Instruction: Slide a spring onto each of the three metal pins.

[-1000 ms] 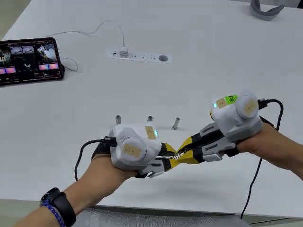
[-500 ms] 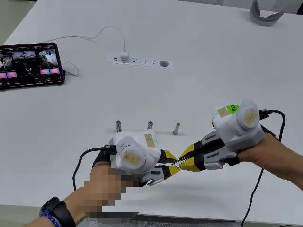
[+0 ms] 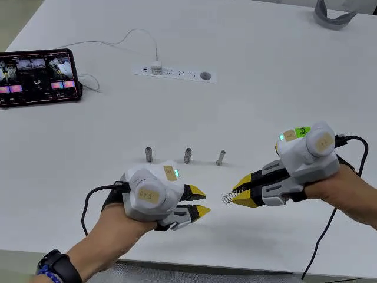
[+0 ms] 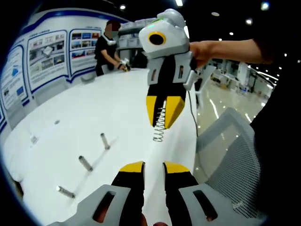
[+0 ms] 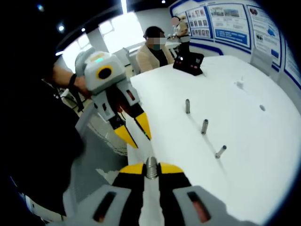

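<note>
Head view: your right gripper (image 3: 237, 196) is clamped on a spring (image 3: 228, 198), which pokes out sideways past the yellow tips, just above the white bench (image 3: 265, 88) near its front edge. Your left gripper (image 3: 202, 201) is just beside it with its jaws spread and nothing in them, tips aimed at the spring but not touching it. The three pins (image 3: 187, 155) stand upright in a row a bit further in from that edge. They're too small for me to say if any has a spring on it. There's a lit tablet (image 3: 36, 75) by the left edge and a power strip (image 3: 174, 73) with a white cable toward the far side.

Left gripper view: your own jaws are parted, with bare bench between them. The right gripper (image 4: 161, 123) comes in from the top, with the spring (image 4: 159, 129) sticking out of its tips. The pins (image 4: 85, 163) are off to the left. A mesh chair (image 4: 235, 160) sits past the bench edge. There are posters (image 4: 47, 52) on the wall and a person (image 4: 109, 47) at the far end.

Right gripper view: you're looking at the spring (image 5: 151, 167) end-on, pinched between your own tips. The left gripper (image 5: 141, 140) is just ahead with its tips apart. The pins (image 5: 205, 126) line up to the right, and a seated person (image 5: 155, 47) is at the far end.
</note>
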Tool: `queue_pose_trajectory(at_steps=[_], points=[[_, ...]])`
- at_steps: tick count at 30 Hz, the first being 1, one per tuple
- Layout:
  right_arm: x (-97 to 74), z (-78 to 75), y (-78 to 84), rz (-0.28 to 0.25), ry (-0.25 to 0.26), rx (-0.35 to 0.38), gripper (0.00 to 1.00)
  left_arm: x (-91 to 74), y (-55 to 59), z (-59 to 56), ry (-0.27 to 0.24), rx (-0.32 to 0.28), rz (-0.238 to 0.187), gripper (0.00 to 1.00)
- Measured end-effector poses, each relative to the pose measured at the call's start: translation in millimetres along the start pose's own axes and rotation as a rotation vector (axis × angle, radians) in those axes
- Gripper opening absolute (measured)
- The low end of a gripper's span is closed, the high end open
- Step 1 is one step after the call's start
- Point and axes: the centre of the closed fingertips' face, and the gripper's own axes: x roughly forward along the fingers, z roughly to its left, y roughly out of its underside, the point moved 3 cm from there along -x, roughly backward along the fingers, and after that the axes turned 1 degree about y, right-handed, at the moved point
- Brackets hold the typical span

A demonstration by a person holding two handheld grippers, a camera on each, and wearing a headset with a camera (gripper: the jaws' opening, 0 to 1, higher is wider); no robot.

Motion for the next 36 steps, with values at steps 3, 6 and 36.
queue_pose_trajectory(at_steps=[3, 6, 36], points=[[0.6, -3.3, 3.2, 0.013, 0.018, 0.023, 0.12, -2.4, 1.7, 3.1, -0.011, -0.012, 0.0, 0.16], [0.9, -5.1, 5.8, 0.024, 0.028, 0.03, 0.12, -5.2, 2.9, 6.5, -0.022, -0.024, 0.0, 0.18], [2.7, -56.5, 9.0, 0.094, 0.147, 0.068, 0.12, -41.6, 27.8, 39.6, -0.179, -0.173, -0.021, 0.33]])
